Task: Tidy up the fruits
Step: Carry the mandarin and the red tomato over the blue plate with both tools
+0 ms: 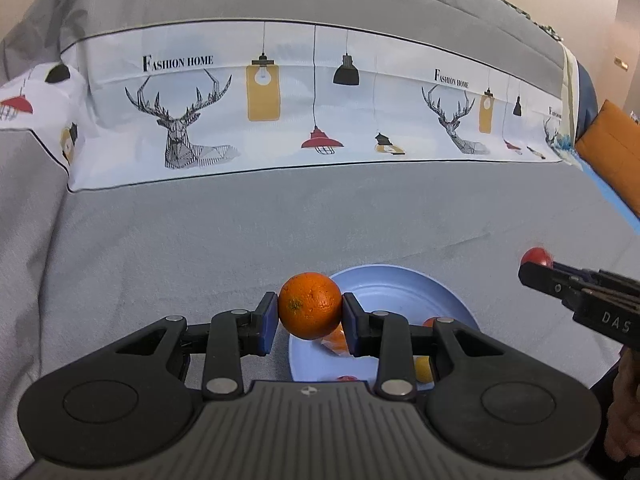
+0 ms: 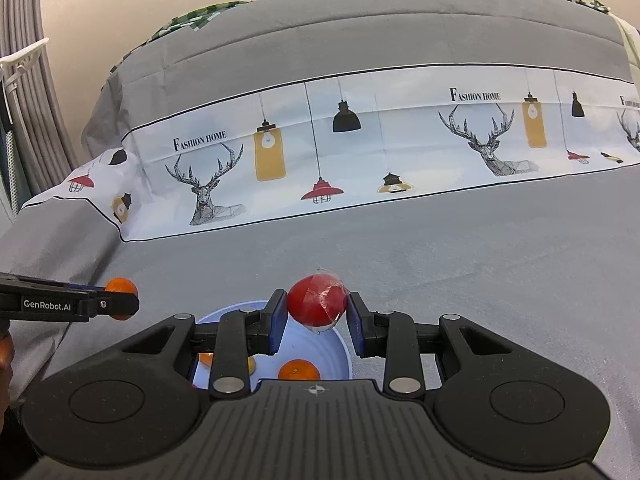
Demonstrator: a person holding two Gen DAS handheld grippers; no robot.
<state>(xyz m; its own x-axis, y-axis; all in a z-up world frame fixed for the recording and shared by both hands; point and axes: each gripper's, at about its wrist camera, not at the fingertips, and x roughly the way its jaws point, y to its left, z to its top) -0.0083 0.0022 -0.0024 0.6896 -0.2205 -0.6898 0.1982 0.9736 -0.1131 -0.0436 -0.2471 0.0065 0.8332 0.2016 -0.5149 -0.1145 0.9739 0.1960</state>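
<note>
My left gripper (image 1: 310, 316) is shut on a large orange (image 1: 310, 305), held above the left rim of a light blue plate (image 1: 400, 292). My right gripper (image 2: 317, 312) is shut on a red fruit wrapped in clear film (image 2: 317, 299), held over the far rim of the same plate (image 2: 336, 356). Small orange and yellow fruits lie in the plate, one of them (image 2: 298, 371) near its front. The right gripper (image 1: 536, 270) with the red fruit (image 1: 536, 256) shows at the right of the left wrist view. The left gripper with the orange (image 2: 120, 285) shows at the left of the right wrist view.
The plate sits on a grey cloth (image 1: 200, 240) with a white printed band of deer and lamps (image 1: 280, 100) behind it. An orange cushion (image 1: 616, 152) lies at the far right. Grey curtains (image 2: 28, 112) hang at the left.
</note>
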